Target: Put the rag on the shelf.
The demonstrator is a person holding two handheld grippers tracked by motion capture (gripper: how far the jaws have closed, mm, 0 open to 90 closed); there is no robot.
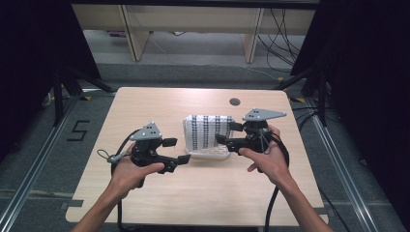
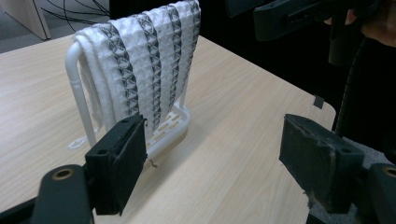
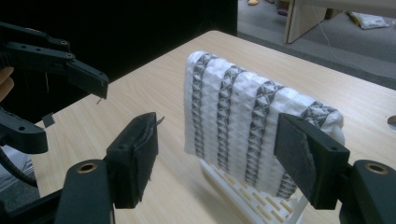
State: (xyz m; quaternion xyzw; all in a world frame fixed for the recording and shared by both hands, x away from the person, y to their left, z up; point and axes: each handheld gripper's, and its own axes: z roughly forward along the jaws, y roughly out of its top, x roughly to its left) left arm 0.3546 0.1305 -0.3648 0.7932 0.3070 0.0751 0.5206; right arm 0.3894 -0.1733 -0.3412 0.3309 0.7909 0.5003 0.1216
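A white towel with grey patterned stripes (image 1: 207,131) hangs folded over a small white rack (image 1: 212,153) in the middle of the wooden table (image 1: 145,104). My left gripper (image 1: 177,151) is open just left of the rack, jaws wide apart and empty. The towel (image 2: 144,60) drapes over the rack's white tube (image 2: 79,93) ahead of its jaws. My right gripper (image 1: 228,133) is open at the towel's right edge. In its own view the towel (image 3: 252,121) hangs just beyond its spread jaws, above the slotted rack base (image 3: 257,203), and nothing is held.
A round cable hole (image 1: 235,102) sits near the table's far edge. Black curtains stand on both sides. Wooden furniture legs (image 1: 133,34) and loose cables (image 1: 280,38) lie on the floor beyond the table. The left gripper (image 3: 70,70) appears opposite in the right gripper view.
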